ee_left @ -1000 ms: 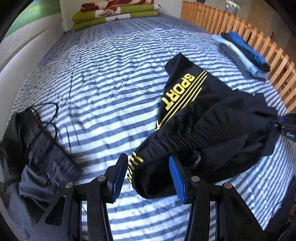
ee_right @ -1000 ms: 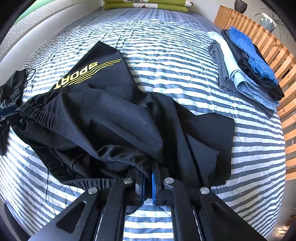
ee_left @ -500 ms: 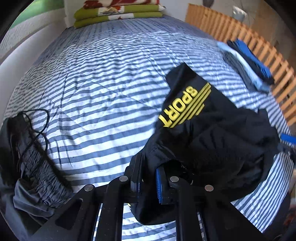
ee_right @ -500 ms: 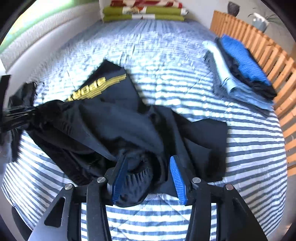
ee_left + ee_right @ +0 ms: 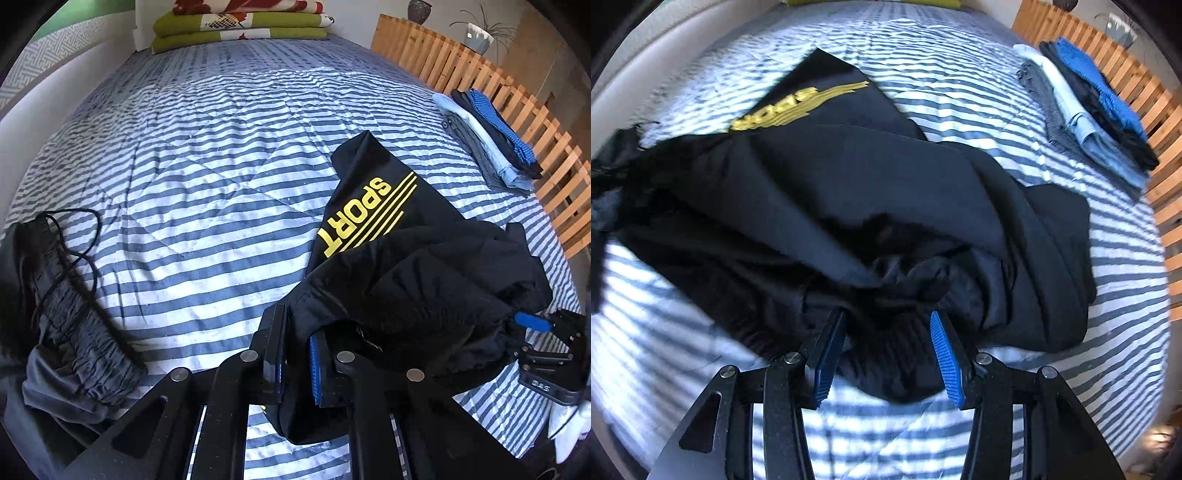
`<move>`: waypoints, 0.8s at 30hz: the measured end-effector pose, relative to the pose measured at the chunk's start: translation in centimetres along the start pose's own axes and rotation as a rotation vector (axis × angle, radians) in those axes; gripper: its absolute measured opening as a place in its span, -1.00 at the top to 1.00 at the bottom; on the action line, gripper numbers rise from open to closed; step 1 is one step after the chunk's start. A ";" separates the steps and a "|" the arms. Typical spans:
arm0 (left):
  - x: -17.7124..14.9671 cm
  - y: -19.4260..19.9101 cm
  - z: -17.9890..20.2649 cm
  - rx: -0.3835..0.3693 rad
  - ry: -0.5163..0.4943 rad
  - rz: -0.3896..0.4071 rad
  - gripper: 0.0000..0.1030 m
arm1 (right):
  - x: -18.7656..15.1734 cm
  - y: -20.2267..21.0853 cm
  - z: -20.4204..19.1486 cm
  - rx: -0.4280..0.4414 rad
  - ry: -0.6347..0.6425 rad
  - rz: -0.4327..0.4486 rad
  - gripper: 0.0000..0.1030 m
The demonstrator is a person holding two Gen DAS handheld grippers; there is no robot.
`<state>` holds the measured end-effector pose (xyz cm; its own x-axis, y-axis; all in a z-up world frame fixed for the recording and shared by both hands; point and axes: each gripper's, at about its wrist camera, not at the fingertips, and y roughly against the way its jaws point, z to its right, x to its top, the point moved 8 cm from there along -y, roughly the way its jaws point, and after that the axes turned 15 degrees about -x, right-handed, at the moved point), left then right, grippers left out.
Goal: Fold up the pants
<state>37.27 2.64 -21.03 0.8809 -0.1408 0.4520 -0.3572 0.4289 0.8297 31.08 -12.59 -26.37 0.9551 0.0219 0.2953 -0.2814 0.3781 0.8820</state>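
Black pants [image 5: 424, 288] with a yellow SPORT print lie crumpled on the striped bedcover [image 5: 203, 166]. My left gripper [image 5: 295, 332] is shut on the near edge of the pants by the elastic waistband, and the cloth bunches between its blue pads. In the right wrist view the pants [image 5: 849, 192] spread from left to right, blurred. My right gripper [image 5: 886, 317] stands open just above a dark fold of them, its pads apart and not pressing. Its body also shows at the right edge of the left wrist view.
A grey pair of pants with a black drawstring [image 5: 66, 332] lies at the left. A stack of folded clothes [image 5: 1089, 110] sits by the wooden slatted rail [image 5: 480, 74] on the right. Folded blankets [image 5: 240, 26] lie at the bed's far end.
My left gripper went from open around the pants' edge to shut on it. My right gripper let go of the cloth, opened and shifted over the pants.
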 end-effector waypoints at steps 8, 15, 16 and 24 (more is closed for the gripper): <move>-2.6 3.5 0.0 -0.014 0.012 0.042 0.89 | -4.5 -0.2 4.8 0.007 0.024 -0.026 0.91; -8.2 9.8 0.0 -0.128 0.132 0.132 0.89 | -5.5 4.7 9.5 0.161 -0.085 0.094 0.94; -9.4 9.7 -0.5 -0.116 0.144 0.114 0.89 | -5.9 4.7 9.8 0.158 -0.085 0.087 0.94; -12.1 5.2 -0.5 -0.083 0.147 -0.003 0.90 | -7.6 2.5 6.3 0.066 0.119 0.070 0.58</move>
<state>24.95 7.04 -22.30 0.9201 -0.0129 0.3916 -0.3328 0.5015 0.7986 22.57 -17.62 -24.11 0.9359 0.1576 0.3150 -0.3497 0.3098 0.8842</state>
